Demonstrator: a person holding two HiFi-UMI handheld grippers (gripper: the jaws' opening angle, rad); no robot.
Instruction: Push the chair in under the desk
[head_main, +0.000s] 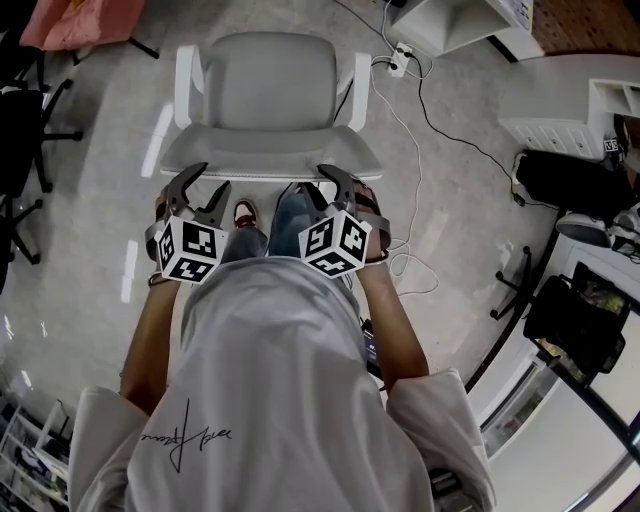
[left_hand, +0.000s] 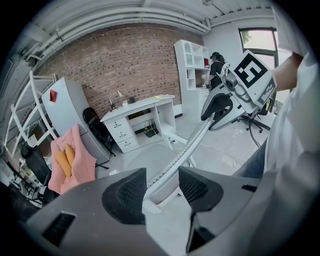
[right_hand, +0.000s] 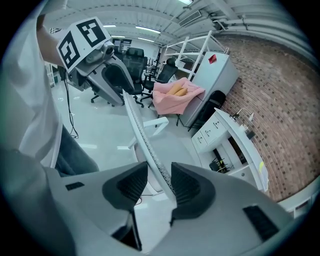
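A pale grey chair (head_main: 270, 90) stands in front of me, its seat facing away, its backrest's top rim (head_main: 270, 160) nearest me. My left gripper (head_main: 205, 185) sits over the rim's left end; in the left gripper view its jaws (left_hand: 161, 187) straddle the rim (left_hand: 187, 145) and both pads appear to touch it. My right gripper (head_main: 320, 185) is on the rim's right end; in the right gripper view (right_hand: 159, 182) the rim (right_hand: 145, 140) lies against one pad with a gap at the other. A white desk (left_hand: 137, 107) stands by the brick wall beyond the chair.
A pink cloth (head_main: 75, 20) hangs over a chair at the far left, beside black office chairs (head_main: 20, 140). White cables (head_main: 440, 120) and a power strip (head_main: 398, 62) cross the floor right of the chair. Black bags (head_main: 560, 180) and white shelving (left_hand: 192, 65) are at the right.
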